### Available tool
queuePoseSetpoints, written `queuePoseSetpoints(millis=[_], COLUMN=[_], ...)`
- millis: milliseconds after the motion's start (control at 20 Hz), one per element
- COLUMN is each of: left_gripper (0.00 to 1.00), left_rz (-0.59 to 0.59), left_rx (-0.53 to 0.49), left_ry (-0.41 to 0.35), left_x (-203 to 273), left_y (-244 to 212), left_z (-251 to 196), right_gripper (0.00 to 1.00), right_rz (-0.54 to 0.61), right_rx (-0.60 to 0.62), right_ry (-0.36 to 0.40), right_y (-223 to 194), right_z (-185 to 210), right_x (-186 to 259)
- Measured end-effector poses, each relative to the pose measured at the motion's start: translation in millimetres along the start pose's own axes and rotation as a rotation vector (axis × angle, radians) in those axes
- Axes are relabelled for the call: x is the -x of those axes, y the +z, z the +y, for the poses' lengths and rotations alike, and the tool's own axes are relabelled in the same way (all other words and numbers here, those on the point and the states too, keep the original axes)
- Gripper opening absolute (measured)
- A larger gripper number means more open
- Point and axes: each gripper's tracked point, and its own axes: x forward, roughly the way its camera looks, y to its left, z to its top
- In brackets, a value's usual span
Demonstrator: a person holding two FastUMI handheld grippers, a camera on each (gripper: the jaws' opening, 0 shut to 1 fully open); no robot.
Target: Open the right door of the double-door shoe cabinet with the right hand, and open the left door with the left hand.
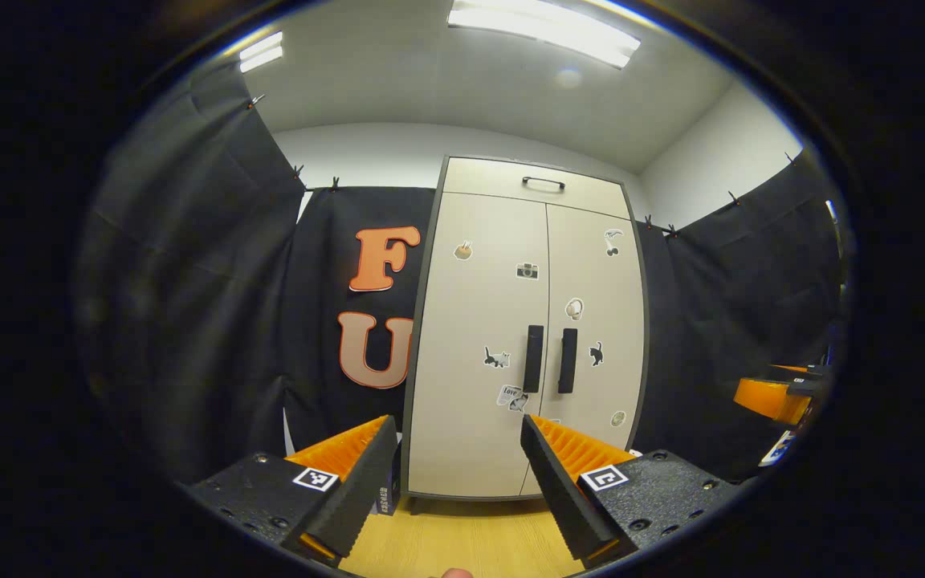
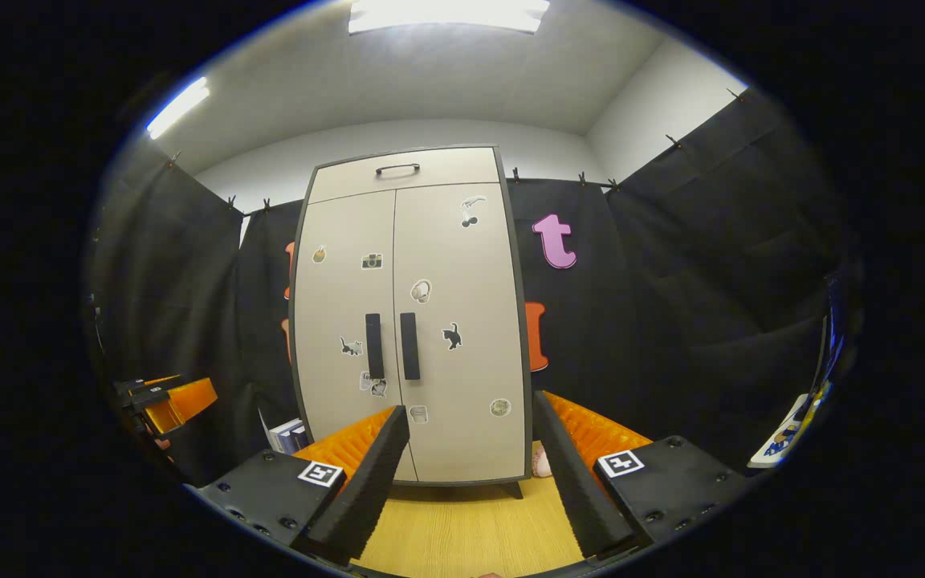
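Nearest the lens in the left gripper view, the left tongs stand spread wide with nothing between the fingers, hovering above a pale wooden floor. In the right gripper view the right tongs are likewise spread and empty, over the same floor.

Ahead of both, well apart from either pair of tongs, stands the tall beige double-door shoe cabinet with a dark frame, upright against the black cloth wall. Both doors look shut, their edges meeting at a thin central seam. The left door carries a black vertical bar handle just beside the seam; the right door carries its own matching black vertical bar handle on the other side of the seam. Small stickers dot both panels, and a drawer-like top panel with a black horizontal pull sits above the doors.

The doors seem to be stiff flat panels on side hinges, likely light to swing but perhaps held by a catch. The smooth faces offer no purchase, so the bar handles are the places to take hold, each pinched across its width near mid-height. Since the two handles sit close together, each pair of tongs probably needs a careful approach to avoid bumping the neighbouring handle.
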Motion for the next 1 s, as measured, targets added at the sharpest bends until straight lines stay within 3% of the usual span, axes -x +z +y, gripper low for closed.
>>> queuePoseSetpoints(millis=[750,800,850,1000], left_gripper=[0.94,0.94,0.94,0.95], left_rz=[0.038,0.042,0.045,0.036], left_rx=[0.039,0.038,0.037,0.041], left_ry=[0.003,0.003,0.002,0.007], left_x=[-21.1,-21.4,-21.2,-22.6], left_y=[-20.9,-21.9,-22.6,-22.1], left_z=[-3.3,-3.1,-3.7,-3.8], right_gripper=[0.99,0.92,0.99,1.0], right_rz=[0.022,0.018,0.006,-0.011], right_rx=[-0.008,-0.008,-0.009,-0.001], right_ry=[-0.006,-0.011,-0.012,-0.01], right_y=[-11.9,-11.1,-8.7,-6.9], right_z=[2.2,1.0,0.4,3.0], right_x=[-17.6,-16.7,-15.4,-15.8])
